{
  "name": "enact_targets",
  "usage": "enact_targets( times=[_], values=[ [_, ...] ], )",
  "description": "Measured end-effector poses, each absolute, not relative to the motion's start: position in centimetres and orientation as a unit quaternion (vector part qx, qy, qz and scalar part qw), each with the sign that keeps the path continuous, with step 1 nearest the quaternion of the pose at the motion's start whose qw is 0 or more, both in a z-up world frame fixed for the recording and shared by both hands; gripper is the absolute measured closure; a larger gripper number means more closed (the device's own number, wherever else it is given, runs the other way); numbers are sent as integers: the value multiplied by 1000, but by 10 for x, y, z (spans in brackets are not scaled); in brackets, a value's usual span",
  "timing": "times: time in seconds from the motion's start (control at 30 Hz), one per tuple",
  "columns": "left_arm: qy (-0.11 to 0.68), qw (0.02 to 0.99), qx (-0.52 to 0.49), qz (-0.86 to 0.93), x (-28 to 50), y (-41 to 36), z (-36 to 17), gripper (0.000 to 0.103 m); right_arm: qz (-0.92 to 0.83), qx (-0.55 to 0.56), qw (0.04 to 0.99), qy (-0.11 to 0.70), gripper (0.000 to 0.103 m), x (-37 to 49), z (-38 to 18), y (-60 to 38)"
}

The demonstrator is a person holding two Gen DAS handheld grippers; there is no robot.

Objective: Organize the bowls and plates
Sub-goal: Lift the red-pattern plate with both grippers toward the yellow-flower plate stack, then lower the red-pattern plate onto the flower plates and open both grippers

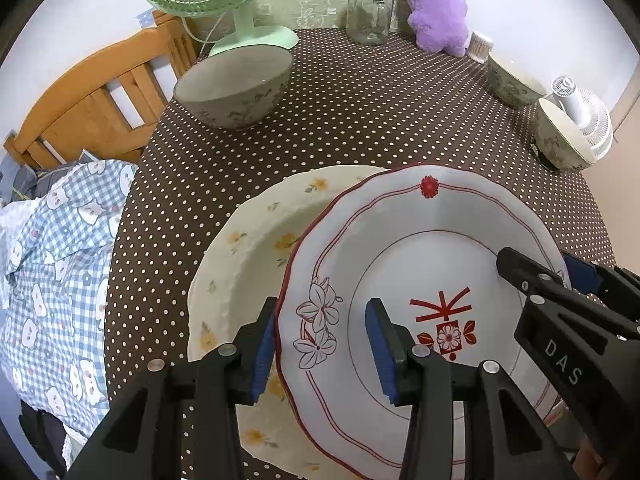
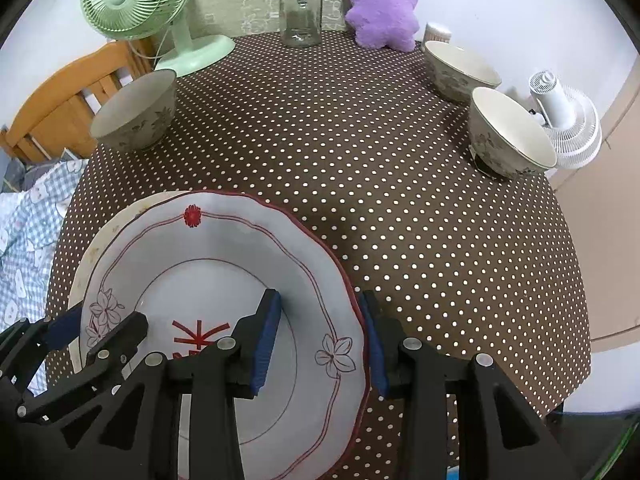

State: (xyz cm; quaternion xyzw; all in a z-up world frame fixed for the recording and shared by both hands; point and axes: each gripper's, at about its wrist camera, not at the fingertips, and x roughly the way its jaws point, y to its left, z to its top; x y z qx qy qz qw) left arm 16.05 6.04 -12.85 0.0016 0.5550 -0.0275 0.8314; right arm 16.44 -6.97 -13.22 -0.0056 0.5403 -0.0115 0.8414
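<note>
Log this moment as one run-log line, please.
stage: stacking plates | left gripper: straddling red-rimmed plate rim | right gripper: straddling opposite rim | below: yellow-flower plate | bowls: untouched

Your left gripper [image 1: 320,344] pinches the left rim of the red-and-white plate [image 1: 400,240]. Your right gripper [image 1: 560,276] holds its right rim. A yellow-flowered plate [image 1: 248,240] sits underneath, poking out left.

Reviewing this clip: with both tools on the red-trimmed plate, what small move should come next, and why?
Probably shift the red-trimmed plate toward the yellow-flowered plate until centred, then lower it. The left tool and right tool straddle opposite rims, and it sits offset, covering only part of the plate below.
</note>
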Motion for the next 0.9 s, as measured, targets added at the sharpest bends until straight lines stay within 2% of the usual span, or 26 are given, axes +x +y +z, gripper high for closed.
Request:
enact_targets(
  times=[0.57,0.9],
  values=[
    [559,829,-3,9,165,79,-136,60,8,-22,836,548,60,174,-140,-47],
    [546,836,38,31,167,68,-137,59,11,-27,829,558,57,178,-151,-44]
  ],
)
